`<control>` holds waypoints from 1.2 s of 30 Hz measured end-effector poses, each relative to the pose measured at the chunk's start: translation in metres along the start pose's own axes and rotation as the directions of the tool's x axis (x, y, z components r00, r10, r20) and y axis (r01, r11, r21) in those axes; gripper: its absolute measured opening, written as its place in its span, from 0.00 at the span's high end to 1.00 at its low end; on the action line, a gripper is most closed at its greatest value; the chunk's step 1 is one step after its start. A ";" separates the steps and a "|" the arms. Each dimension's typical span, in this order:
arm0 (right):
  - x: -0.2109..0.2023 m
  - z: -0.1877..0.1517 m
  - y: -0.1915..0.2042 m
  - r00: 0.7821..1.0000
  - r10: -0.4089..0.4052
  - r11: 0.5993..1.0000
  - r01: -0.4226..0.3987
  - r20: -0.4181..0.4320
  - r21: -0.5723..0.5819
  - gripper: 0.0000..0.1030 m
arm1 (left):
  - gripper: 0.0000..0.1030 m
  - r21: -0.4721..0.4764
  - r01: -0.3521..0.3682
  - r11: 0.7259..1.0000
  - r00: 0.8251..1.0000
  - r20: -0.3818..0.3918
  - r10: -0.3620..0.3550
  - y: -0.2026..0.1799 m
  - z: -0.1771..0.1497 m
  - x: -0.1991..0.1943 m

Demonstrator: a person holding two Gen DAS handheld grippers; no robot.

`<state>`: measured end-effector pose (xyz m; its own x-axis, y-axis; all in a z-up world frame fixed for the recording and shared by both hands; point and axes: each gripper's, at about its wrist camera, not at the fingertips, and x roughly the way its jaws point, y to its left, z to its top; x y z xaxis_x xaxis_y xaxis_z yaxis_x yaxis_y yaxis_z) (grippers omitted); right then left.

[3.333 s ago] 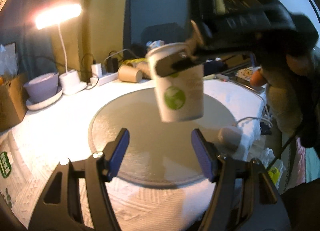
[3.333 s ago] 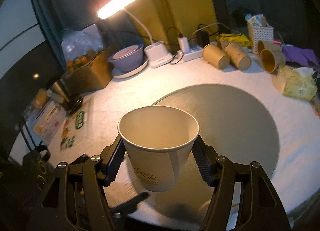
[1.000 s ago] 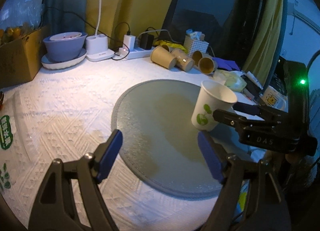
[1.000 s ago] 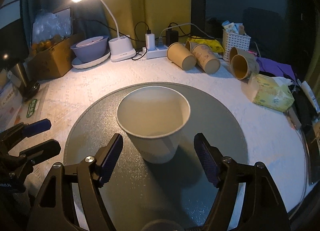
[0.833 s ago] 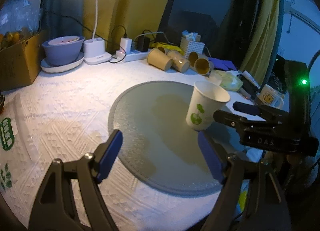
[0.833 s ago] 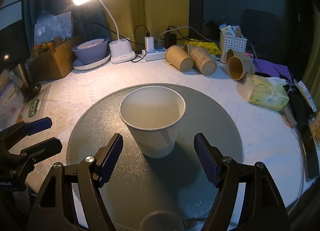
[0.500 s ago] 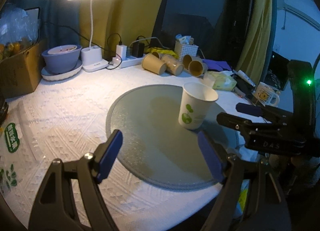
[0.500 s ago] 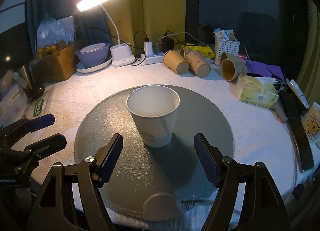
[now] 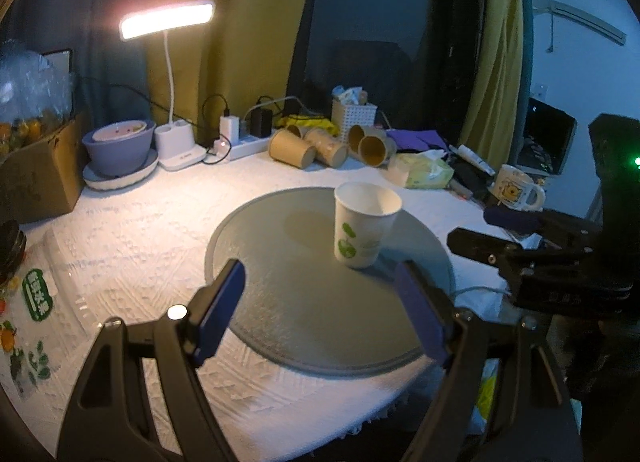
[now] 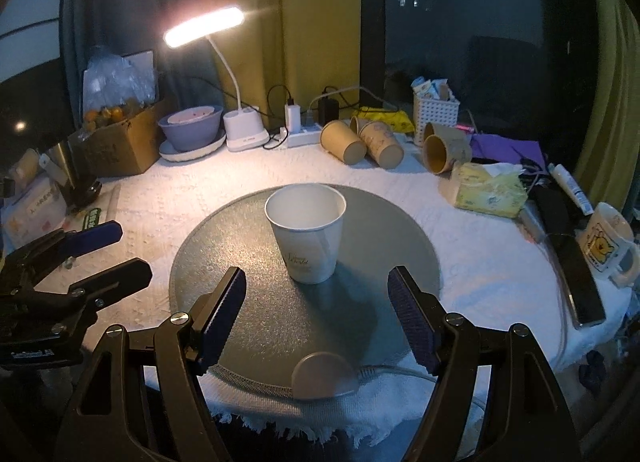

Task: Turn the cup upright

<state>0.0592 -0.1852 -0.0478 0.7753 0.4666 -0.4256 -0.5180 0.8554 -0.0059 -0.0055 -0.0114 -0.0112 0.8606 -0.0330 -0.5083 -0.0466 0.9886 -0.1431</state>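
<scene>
- Now the cup stands upright, mouth up, on the round grey mat, a little far of its middle, so the flip looks finished.
- The right gripper is wide open and holds nothing; the cup is apart from it, on the far side.
- The left gripper is also wide open and empty, near the mat's edge.
- The brown cups lie on their sides far behind, probably only spare ones.
</scene>
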 end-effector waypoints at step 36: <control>-0.117 0.015 0.025 0.977 0.006 0.999 0.004 0.213 -0.045 0.26 | 0.22 0.017 -0.097 0.995 0.936 0.343 0.085 -0.013 0.032 -0.114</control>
<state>-0.0388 -0.2147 0.0153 0.8315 0.5085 -0.2235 -0.5306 0.8462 -0.0488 -0.0868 -0.0156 0.0758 0.9750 0.1034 -0.1965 -0.1208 0.9895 -0.0790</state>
